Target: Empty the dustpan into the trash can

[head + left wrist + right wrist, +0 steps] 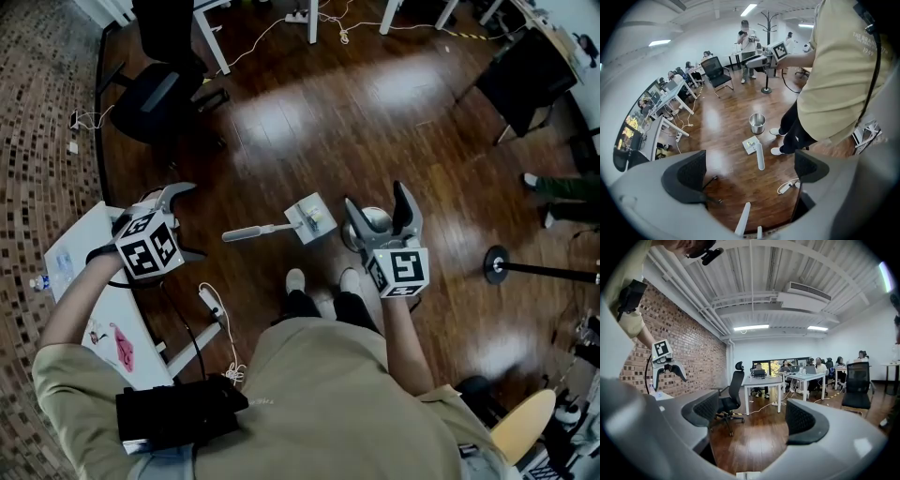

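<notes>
– Left gripper (750,171), how do its jaws stand?
– Spread wide with nothing between them, tilted steeply down at the dark wooden floor (717,122).
– And the small white square dustpan (751,145) with the grey handle?
– On the floor beyond the jaws, untouched. The shiny round metal trash can (757,123) stands just past it.
– The right gripper (752,416)?
– Open too, empty, held about level, facing office desks.

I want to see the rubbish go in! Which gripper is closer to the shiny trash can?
Right. The right gripper hangs over the trash can; the left gripper is far off to the left, past the dustpan.
</notes>
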{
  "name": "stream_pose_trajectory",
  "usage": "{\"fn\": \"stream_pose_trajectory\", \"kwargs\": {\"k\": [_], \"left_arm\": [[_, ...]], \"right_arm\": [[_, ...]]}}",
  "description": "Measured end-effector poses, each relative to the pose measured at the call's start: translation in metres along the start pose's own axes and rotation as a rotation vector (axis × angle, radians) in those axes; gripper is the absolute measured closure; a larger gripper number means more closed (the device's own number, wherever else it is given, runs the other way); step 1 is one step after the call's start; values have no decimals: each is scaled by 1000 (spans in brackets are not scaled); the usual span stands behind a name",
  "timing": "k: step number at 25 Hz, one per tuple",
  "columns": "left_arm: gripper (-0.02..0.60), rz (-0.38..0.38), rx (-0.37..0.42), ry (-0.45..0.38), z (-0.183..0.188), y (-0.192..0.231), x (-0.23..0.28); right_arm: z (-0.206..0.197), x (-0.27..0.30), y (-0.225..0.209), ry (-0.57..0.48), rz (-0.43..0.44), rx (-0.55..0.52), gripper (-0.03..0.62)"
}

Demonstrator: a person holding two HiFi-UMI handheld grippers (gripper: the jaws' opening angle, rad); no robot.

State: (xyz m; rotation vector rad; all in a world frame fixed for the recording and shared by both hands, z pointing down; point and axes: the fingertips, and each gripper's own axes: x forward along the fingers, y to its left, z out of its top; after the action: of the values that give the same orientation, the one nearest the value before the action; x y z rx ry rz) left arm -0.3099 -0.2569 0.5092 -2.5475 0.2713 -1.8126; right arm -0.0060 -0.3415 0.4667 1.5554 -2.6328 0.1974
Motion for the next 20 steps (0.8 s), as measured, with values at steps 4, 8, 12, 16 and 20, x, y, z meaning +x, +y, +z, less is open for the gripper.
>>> {"fn": "stream_pose_trajectory", "kwargs": {"k": [4, 8, 12, 16, 20], "left_arm": [[8, -22, -29, -8, -4, -8, 50], [12, -67, -79, -1, -11, -22, 100], [15, -98, -118, 18, -28, -35, 145], [40, -101, -139, 39, -41, -43, 183], [57, -101, -164, 46, -47, -46, 216]], "right_arm": [[-4, -4, -5, 1, -14, 10, 157], [-4, -7, -10, 7, -21, 9, 157], [-7, -10, -10, 11, -32, 11, 157], [-10, -13, -10, 21, -39, 15, 157], [-7, -16, -9, 10, -37, 8, 157]]}}
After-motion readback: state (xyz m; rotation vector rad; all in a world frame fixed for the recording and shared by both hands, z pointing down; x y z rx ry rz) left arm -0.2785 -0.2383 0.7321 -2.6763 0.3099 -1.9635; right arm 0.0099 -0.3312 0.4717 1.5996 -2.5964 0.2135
